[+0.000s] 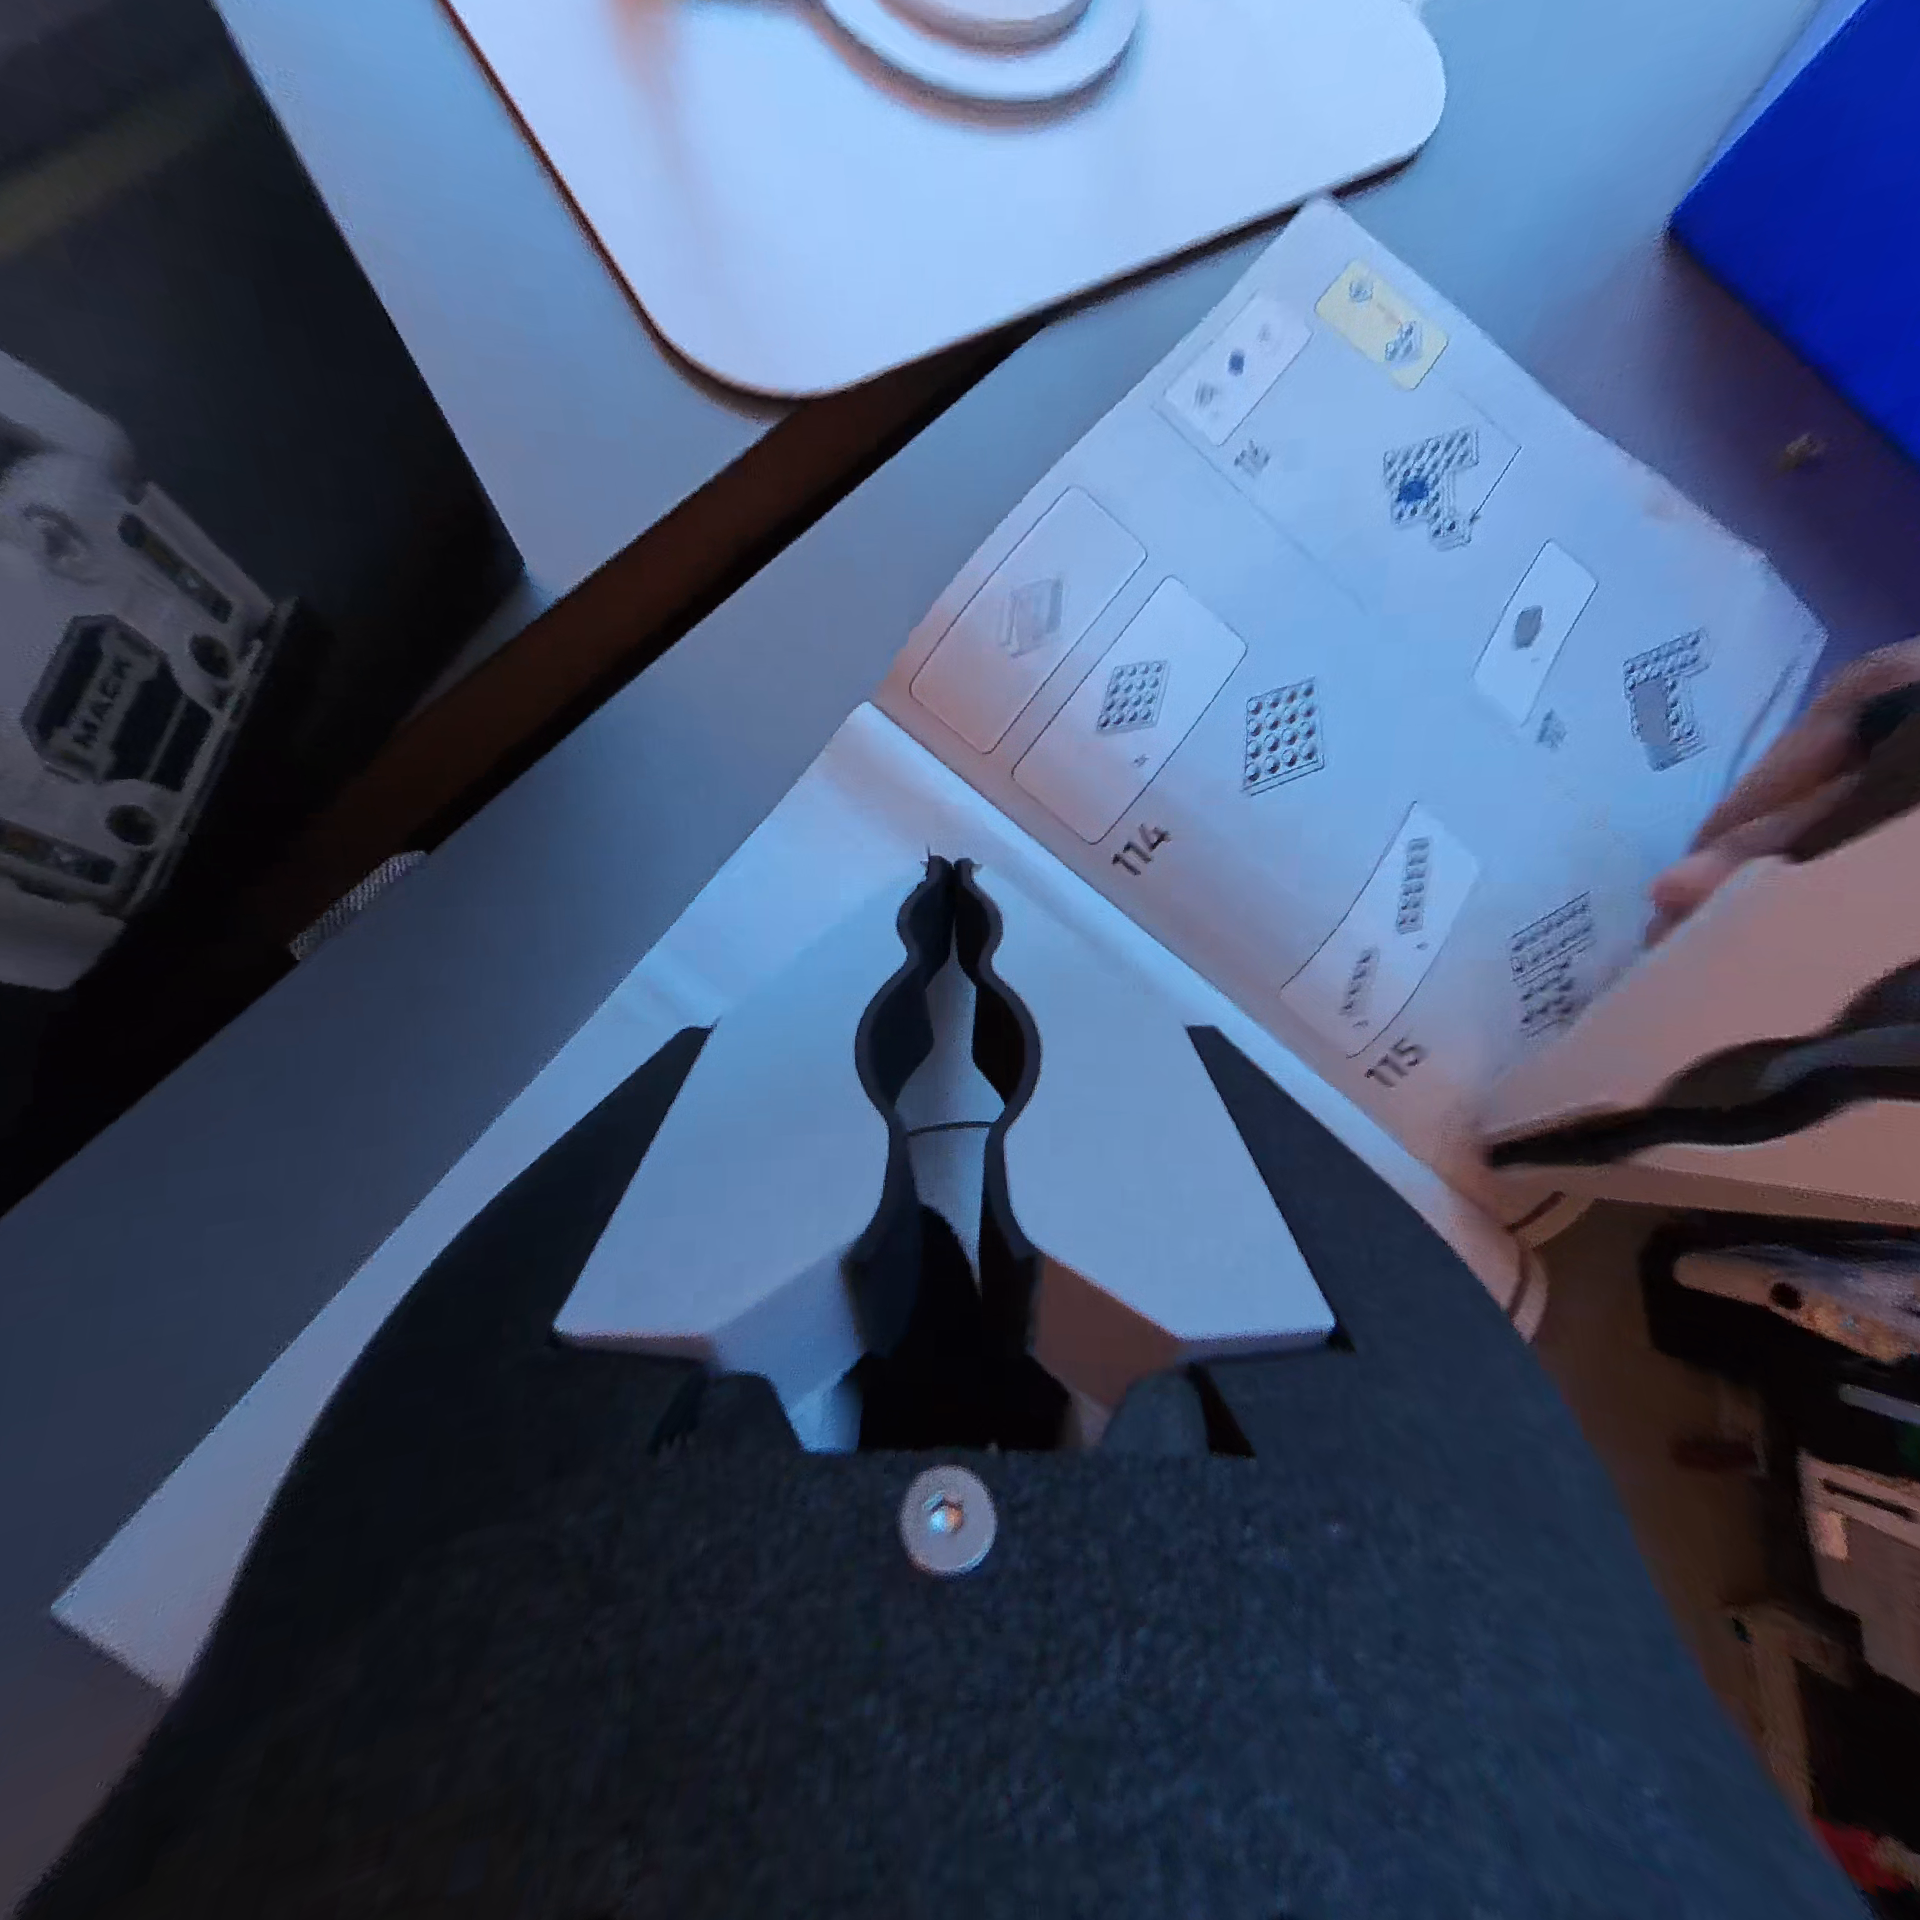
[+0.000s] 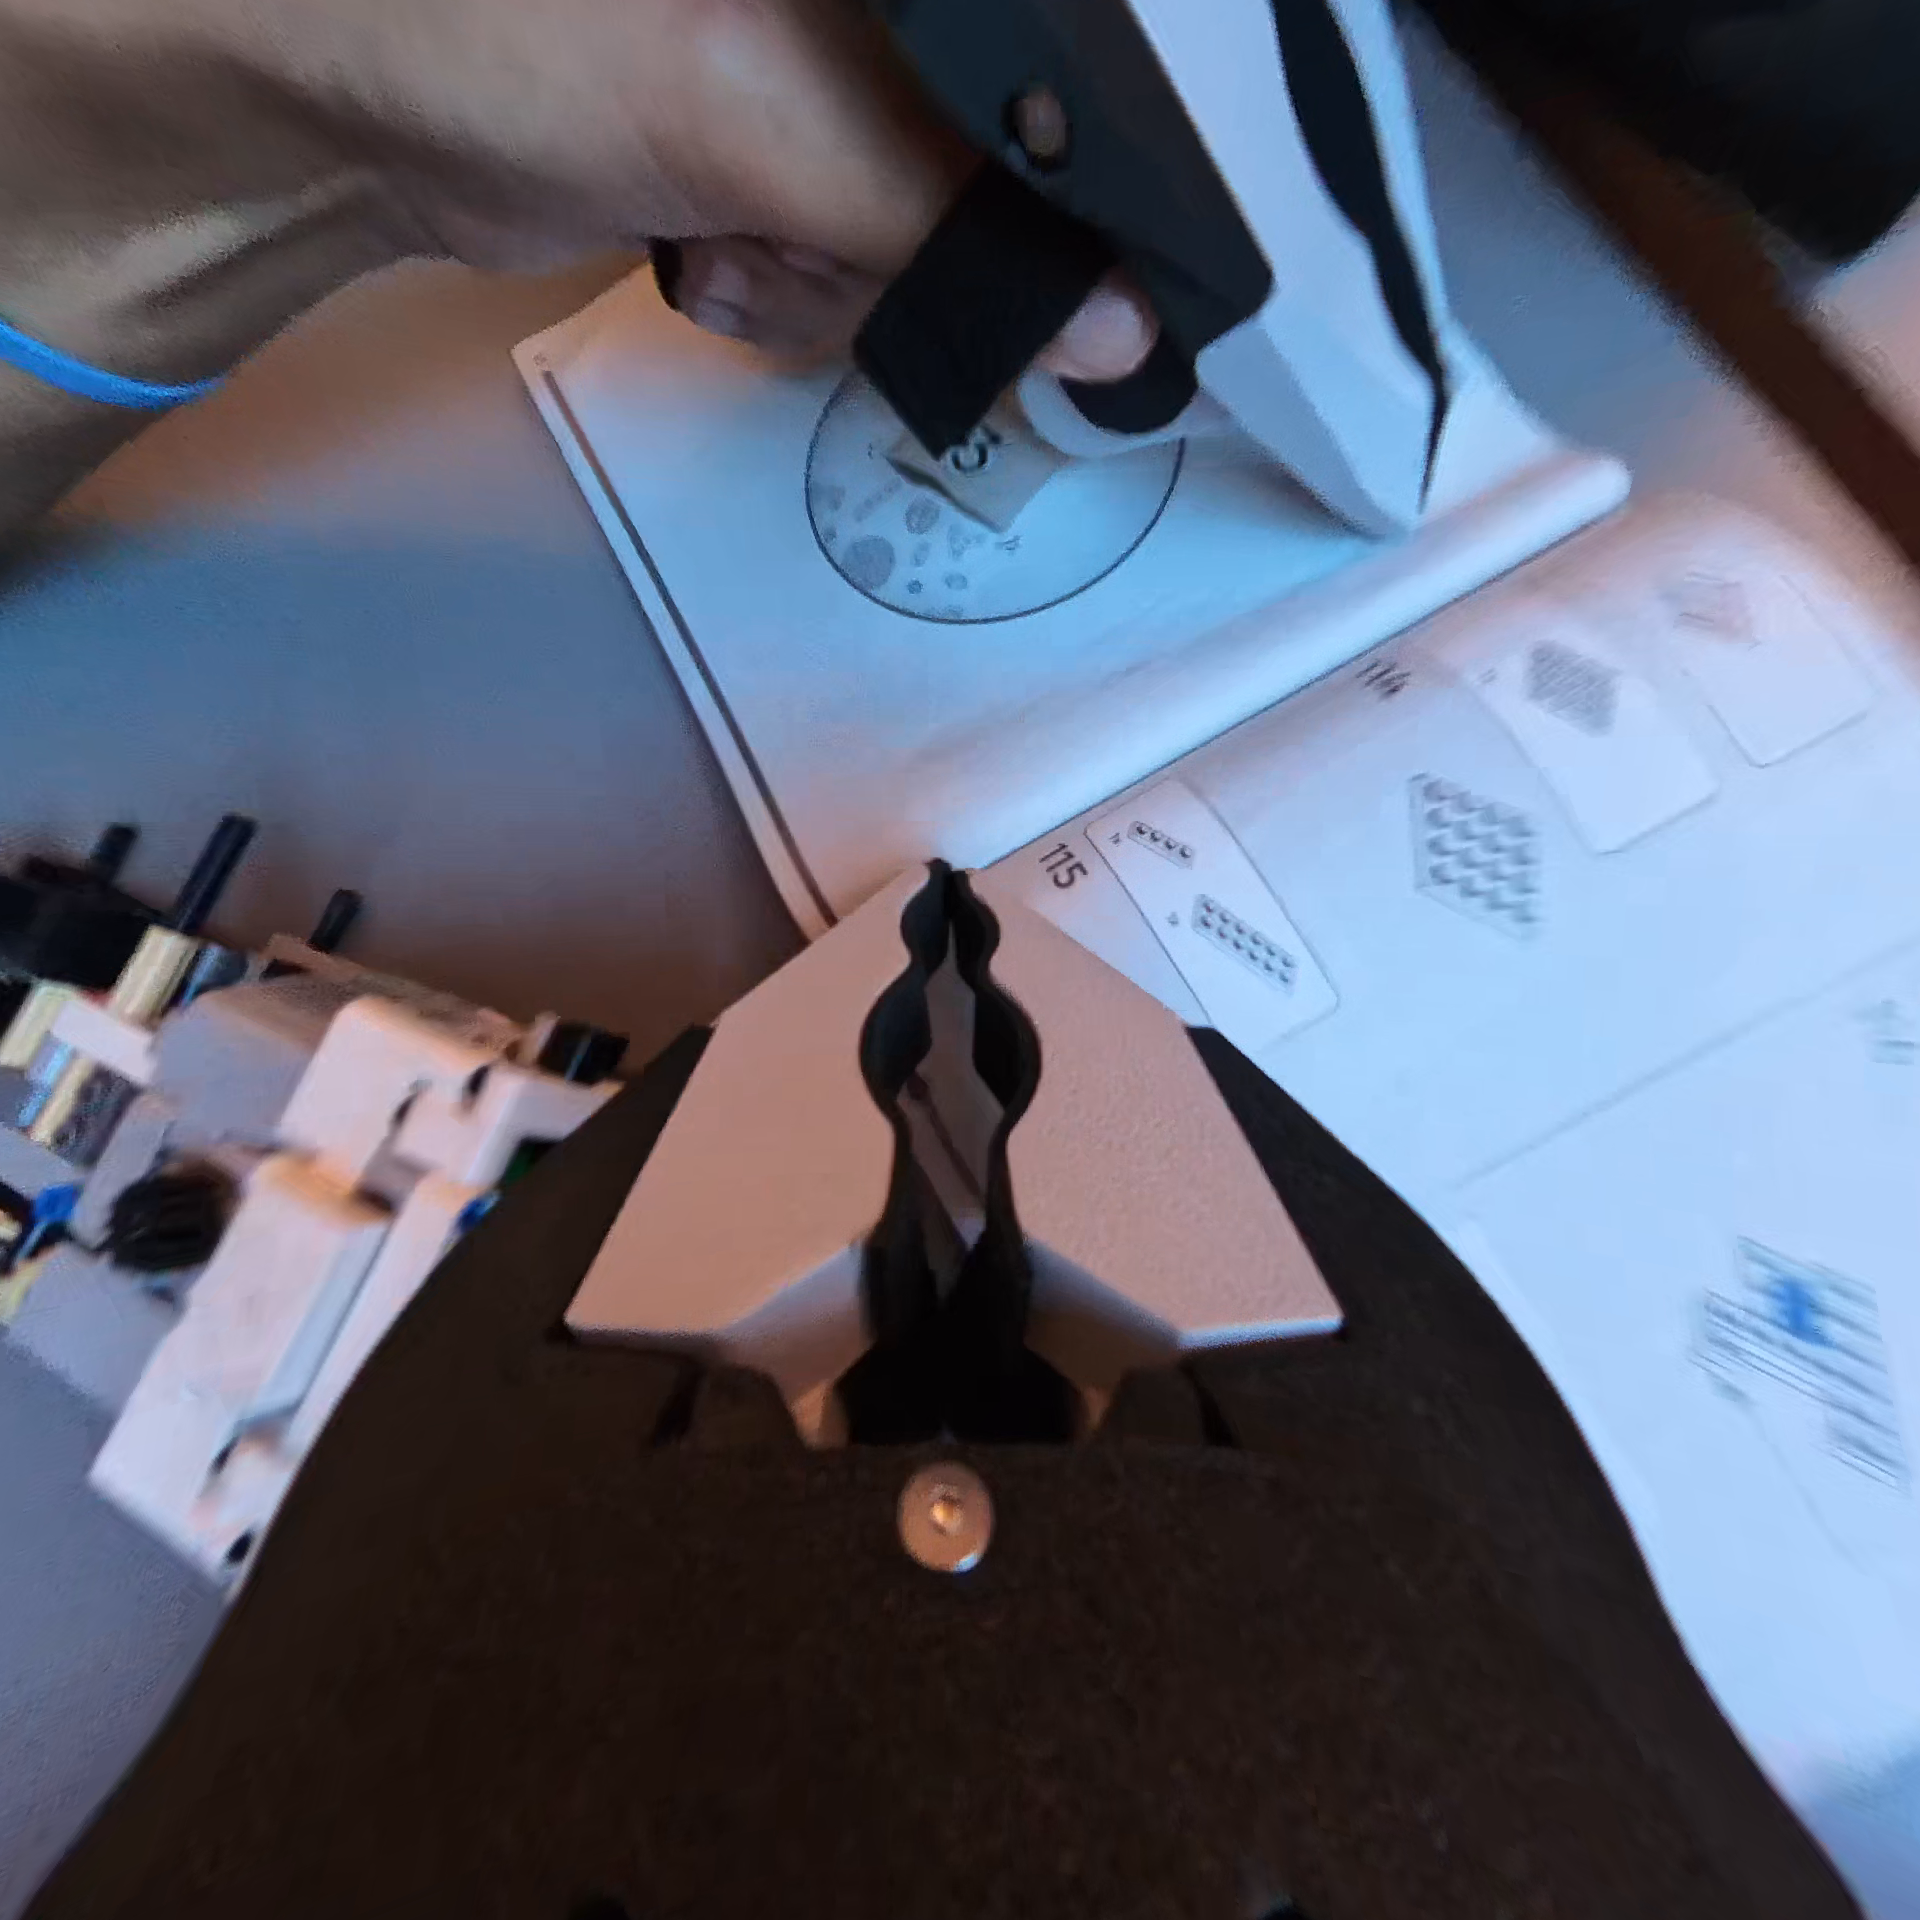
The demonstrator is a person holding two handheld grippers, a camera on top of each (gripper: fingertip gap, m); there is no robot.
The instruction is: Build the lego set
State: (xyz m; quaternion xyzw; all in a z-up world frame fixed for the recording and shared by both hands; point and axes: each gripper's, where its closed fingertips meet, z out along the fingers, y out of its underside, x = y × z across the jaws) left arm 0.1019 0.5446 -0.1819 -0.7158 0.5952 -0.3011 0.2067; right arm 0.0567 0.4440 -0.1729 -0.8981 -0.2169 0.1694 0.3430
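The open instruction booklet lies on the grey table, showing building steps; it also shows in the right wrist view. My left gripper is shut on the edge of a white booklet page on the left side. My right gripper is shut on the corner of another booklet page and lifts it. The right gripper shows at the right edge of the left wrist view, held by a hand. The left gripper shows at the top of the right wrist view, held by a hand.
A partly built white lego model stands at the left near the right gripper. A box with a truck picture lies beyond the table edge. A white flat stand base and a blue box sit behind the booklet. Tip to tip, the grippers are about 11 cm apart.
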